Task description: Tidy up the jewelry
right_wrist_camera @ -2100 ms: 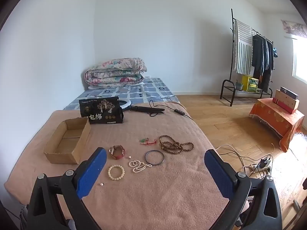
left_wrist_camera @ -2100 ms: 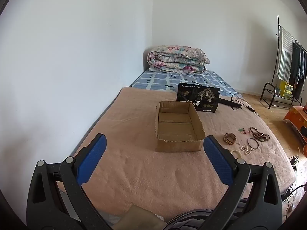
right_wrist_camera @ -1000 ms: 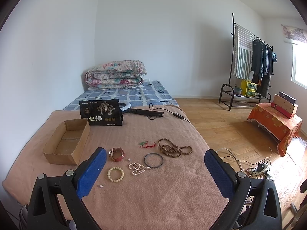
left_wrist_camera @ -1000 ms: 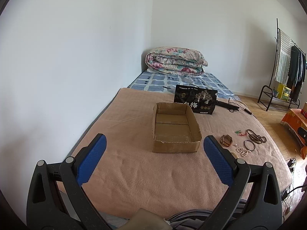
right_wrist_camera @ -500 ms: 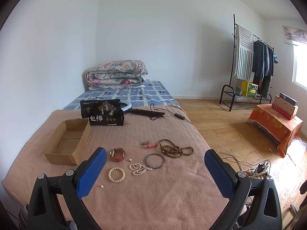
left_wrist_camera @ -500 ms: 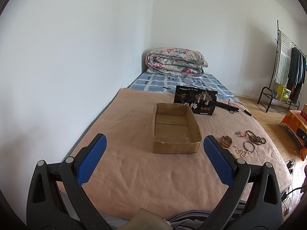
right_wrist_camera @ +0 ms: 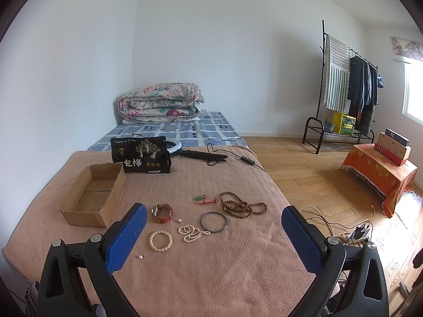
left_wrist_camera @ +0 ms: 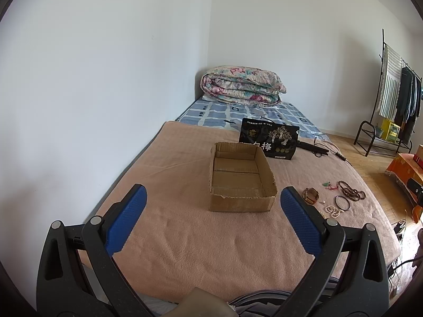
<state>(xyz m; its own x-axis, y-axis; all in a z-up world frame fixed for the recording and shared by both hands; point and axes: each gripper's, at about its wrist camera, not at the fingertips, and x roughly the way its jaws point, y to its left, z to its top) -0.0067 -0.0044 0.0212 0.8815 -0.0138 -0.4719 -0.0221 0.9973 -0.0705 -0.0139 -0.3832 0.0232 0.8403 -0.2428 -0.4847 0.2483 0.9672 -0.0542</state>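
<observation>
An empty cardboard box (left_wrist_camera: 242,182) (right_wrist_camera: 92,198) sits on a bed covered by a tan blanket (right_wrist_camera: 211,264). Right of it lies the jewelry: a red-strapped watch (right_wrist_camera: 161,212) (left_wrist_camera: 310,195), a cream bead bracelet (right_wrist_camera: 160,241), a pearl strand (right_wrist_camera: 191,233), a dark bangle (right_wrist_camera: 213,221), brown wooden beads (right_wrist_camera: 240,206) and a green pendant on red cord (right_wrist_camera: 203,199). Two loose pearls (right_wrist_camera: 141,256) lie nearby. My left gripper (left_wrist_camera: 211,198) is open, hovering short of the box. My right gripper (right_wrist_camera: 212,216) is open above the jewelry, holding nothing.
A black printed bag (right_wrist_camera: 141,154) stands behind the box, with a ring light and cable (right_wrist_camera: 206,155) beside it. A folded floral quilt (right_wrist_camera: 161,103) lies at the bed's head. A clothes rack (right_wrist_camera: 346,89), an orange-draped stand (right_wrist_camera: 380,174) and floor cables (right_wrist_camera: 354,232) are on the right.
Both grippers have drifted slightly; the box and jewelry sit a little farther off in the views than two seconds ago. Nothing was grasped, and both stay open.
</observation>
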